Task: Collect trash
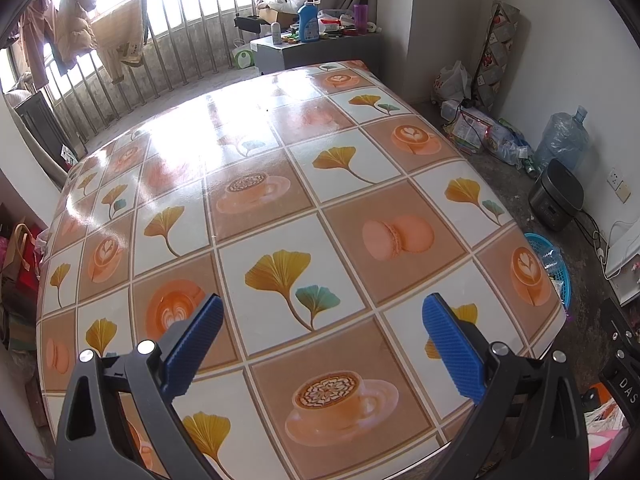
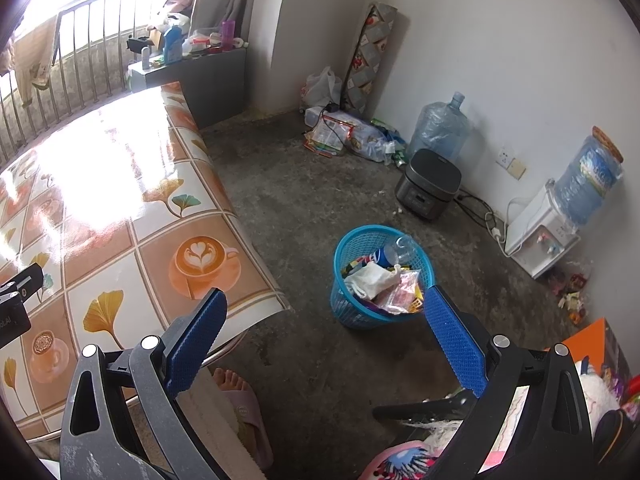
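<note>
A blue plastic waste basket (image 2: 352, 312) stands on the concrete floor to the right of the table, holding a white crumpled tissue (image 2: 370, 278), a plastic bottle (image 2: 394, 254) and colourful wrappers. My right gripper (image 2: 324, 304) hangs open above the floor, near the basket, with nothing between its blue pads. My left gripper (image 1: 322, 312) is open over the table (image 1: 280, 184), which has a patterned cloth of ginkgo leaves and coffee cups; no trash shows on it. The basket's rim (image 1: 554, 264) peeks past the table's right edge in the left wrist view.
A person's foot in a pink slipper (image 2: 240, 400) stands by the table corner. A black rice cooker (image 2: 428, 184), water jugs (image 2: 440, 128), a dispenser (image 2: 536, 236) and bags (image 2: 352, 132) line the right wall. A cluttered grey cabinet (image 1: 312, 44) and railing (image 1: 120, 64) lie beyond the table.
</note>
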Motion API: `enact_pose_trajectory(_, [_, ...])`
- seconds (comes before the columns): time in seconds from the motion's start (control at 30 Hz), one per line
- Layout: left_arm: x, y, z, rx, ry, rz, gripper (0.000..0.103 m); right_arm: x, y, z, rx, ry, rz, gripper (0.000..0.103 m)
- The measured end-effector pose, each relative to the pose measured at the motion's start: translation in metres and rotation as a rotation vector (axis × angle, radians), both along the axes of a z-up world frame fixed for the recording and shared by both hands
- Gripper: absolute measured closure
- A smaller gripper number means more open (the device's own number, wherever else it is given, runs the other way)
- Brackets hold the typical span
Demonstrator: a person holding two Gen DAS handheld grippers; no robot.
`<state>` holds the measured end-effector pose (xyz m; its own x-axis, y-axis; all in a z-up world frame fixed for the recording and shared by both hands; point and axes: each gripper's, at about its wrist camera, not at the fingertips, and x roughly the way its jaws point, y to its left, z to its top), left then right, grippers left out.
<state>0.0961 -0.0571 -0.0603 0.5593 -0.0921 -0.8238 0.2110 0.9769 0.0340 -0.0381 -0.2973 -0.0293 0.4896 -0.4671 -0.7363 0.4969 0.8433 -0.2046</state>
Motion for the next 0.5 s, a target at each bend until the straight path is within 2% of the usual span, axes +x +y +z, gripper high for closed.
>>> enact_pose_trajectory(0.5, [0.0005, 0.0004, -0.0002, 0.000, 0.001, 0.003, 0.005, -0.0009, 0.0013, -0.0004, 0.000, 0.000, -0.001, 0.008])
